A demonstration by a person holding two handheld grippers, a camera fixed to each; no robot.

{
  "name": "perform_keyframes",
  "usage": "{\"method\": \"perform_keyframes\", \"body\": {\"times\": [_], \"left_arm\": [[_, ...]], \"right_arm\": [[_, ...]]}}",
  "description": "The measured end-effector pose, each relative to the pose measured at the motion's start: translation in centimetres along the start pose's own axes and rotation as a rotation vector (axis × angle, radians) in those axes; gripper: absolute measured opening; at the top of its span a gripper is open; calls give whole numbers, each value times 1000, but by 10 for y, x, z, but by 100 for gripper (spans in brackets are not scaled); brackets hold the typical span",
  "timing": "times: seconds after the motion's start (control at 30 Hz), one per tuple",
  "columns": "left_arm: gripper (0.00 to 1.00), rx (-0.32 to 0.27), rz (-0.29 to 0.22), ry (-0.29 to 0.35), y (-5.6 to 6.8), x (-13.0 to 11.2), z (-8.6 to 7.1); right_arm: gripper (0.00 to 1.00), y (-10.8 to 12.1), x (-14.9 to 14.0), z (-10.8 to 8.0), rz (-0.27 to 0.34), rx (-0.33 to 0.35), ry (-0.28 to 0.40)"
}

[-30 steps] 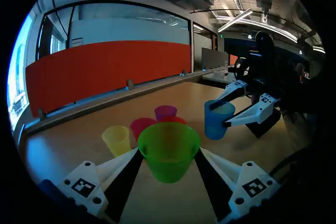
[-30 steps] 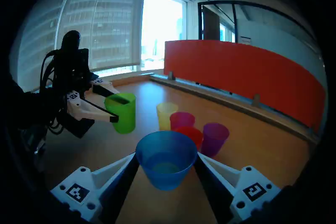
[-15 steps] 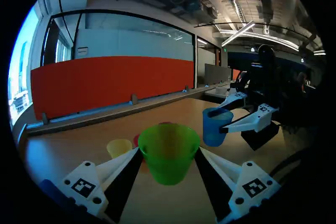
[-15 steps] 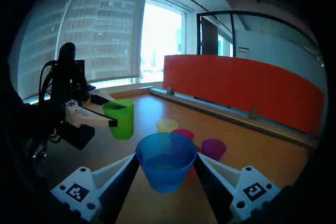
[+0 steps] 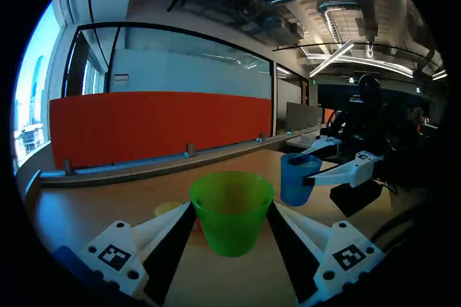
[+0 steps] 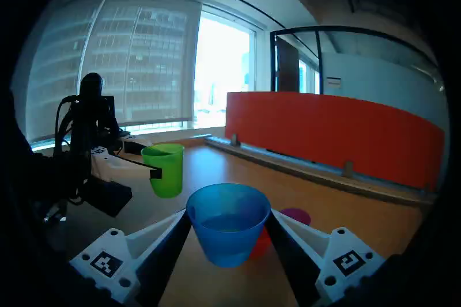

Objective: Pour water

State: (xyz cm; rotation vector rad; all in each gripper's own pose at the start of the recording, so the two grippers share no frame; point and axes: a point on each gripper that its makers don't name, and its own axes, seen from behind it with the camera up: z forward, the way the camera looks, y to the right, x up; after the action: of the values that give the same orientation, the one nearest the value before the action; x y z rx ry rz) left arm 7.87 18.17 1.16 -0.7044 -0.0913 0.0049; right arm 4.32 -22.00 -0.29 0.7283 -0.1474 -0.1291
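Two claws are in use, each closed on a plastic cup.

Left claw [image 5: 230,206]: both fingers press the sides of the green cup [image 5: 231,226], which sits upright between the fingertips. No contents can be made out in it from the left gripper view. In the right gripper view the same cup is seen farther off at the left, upright and pinched near its rim, with the dark mass of the device and its cables behind it.

Right claw [image 6: 229,218]: both fingers press the sides of the blue cup [image 6: 229,235]. The cup is upright and its wall is translucent — water [image 6: 226,224] shows in the lower part. In the left gripper view this cup stands to the right of the green one, near it but not touching, the two rims at roughly the same height.

Counter [image 5: 98,215]: light wood. Whether either held cup touches it cannot be told for certain; both appear raised.

Other cups on the counter, all partly hidden by the held cups:
- yellow cup [image 5: 167,209], just its rim, beside the left finger.
- red cup [image 6: 262,243], just behind the blue cup.
- purple cup [image 6: 298,215], just beyond the red one.

Background: an orange partition [image 5: 161,125] runs along the far edge of the counter — a bright window [image 6: 222,71] stands at its end.
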Motion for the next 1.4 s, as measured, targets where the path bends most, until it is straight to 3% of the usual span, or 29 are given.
{"method": "perform_keyframes", "body": {"times": [0.7,1.4], "left_arm": [[86,-1,8,63,5,36,-17],[86,-47,30,34,21,24,-16]], "right_arm": [[91,-8,33,-1,-16,-5,74],[91,-13,47,0,-58,-13,86]]}}
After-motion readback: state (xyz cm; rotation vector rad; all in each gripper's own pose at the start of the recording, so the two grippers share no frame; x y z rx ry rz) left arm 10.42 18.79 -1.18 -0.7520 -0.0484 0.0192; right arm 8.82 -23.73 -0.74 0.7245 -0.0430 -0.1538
